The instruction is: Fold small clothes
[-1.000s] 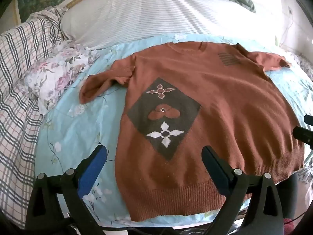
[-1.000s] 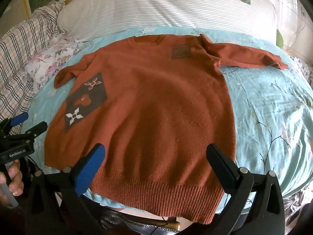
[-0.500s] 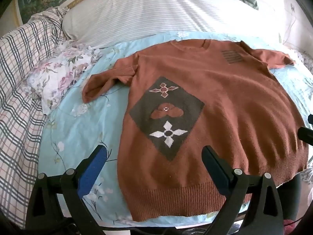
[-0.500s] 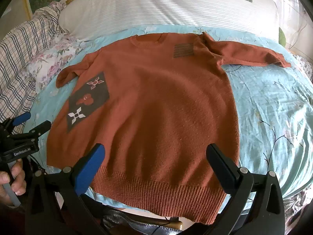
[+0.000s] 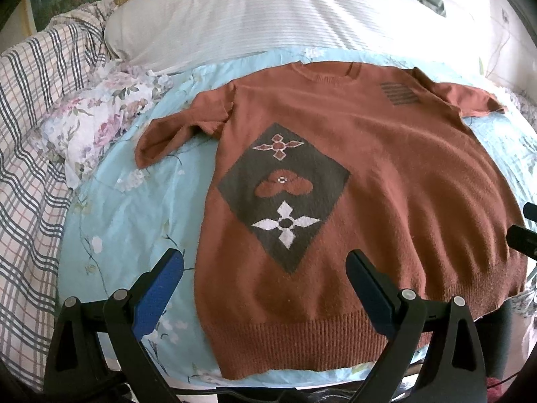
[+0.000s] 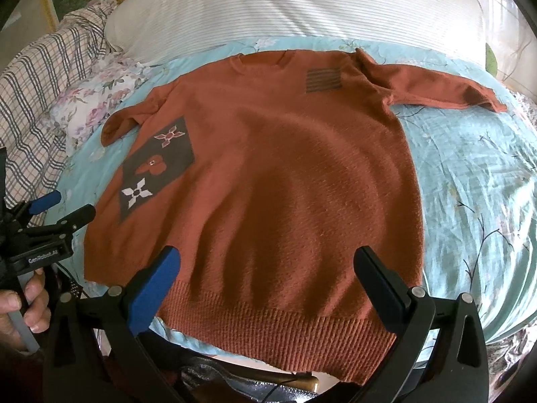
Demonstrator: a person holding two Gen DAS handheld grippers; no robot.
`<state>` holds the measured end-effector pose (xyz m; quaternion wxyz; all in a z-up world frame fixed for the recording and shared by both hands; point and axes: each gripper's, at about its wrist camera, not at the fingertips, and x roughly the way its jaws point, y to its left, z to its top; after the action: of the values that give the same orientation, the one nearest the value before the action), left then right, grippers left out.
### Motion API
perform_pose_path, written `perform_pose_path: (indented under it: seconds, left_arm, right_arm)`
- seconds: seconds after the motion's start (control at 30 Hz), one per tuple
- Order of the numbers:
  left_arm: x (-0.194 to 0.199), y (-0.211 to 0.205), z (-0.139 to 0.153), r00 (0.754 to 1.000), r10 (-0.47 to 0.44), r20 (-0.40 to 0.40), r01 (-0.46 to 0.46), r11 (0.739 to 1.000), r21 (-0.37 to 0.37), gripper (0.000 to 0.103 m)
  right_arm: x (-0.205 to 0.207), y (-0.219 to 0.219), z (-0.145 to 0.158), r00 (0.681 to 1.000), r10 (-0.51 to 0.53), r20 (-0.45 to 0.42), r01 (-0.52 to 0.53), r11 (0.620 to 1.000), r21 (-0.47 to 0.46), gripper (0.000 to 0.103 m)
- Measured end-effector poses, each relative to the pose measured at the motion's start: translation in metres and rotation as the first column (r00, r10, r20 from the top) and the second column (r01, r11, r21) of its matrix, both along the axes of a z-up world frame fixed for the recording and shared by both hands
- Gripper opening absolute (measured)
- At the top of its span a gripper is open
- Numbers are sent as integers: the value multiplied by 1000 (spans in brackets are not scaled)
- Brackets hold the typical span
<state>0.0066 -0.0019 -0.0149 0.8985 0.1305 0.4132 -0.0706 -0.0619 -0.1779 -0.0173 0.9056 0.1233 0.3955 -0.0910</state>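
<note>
Sweater, rust-brown knit, lies spread flat and face up on the bed's pale blue floral sheet, neck pointing away from me and the ribbed hem nearest, hanging slightly over the bed's near edge. From the left wrist view I see a dark diamond panel with flower motifs low on one side of the chest, and a small striped patch near the far shoulder. One sleeve is bunched and bent close to the body on the left side; the other sleeve stretches out straight to the right across the sheet.

My left claw hangs just above the hem, released, its jaws spread wide with nothing between them; one finger sits over the sheet beside the sweater's edge, the other over the knit. My right claw is likewise released and wide, both fingers over the lower body of the sweater, gripping nothing. In the right wrist view the left claw shows at the left edge, with a hand wrapped round its handle.

Beyond the sweater lies a white striped pillow, and to the left a floral cloth and a plaid blanket.
</note>
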Motion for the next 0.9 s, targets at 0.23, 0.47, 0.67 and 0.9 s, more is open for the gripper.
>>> perform_pose_path:
  seconds: [0.23,0.47,0.67,0.9]
  left_arm:
    - [1,-2,1,1000,0,-3,0,1000,-1,98]
    - [1,-3,0,1000,0,-8,0,1000,-2,98]
    - [1,-5,0,1000,-3,-11,3,1000,-1,98]
    - [2,-7,0,1000,-6,-12,5,1000,-2,98]
  right_arm:
    - [0,-2,-1,1000,2,6,-2,1000,14,103]
    - [-1,-3,0,1000,6,10,-6,1000,26,103]
    - [-2,-4,0,1000,6,16,-7,1000,31,103]
    - [-3,-2,1,1000,9,19,-9,999,31,103]
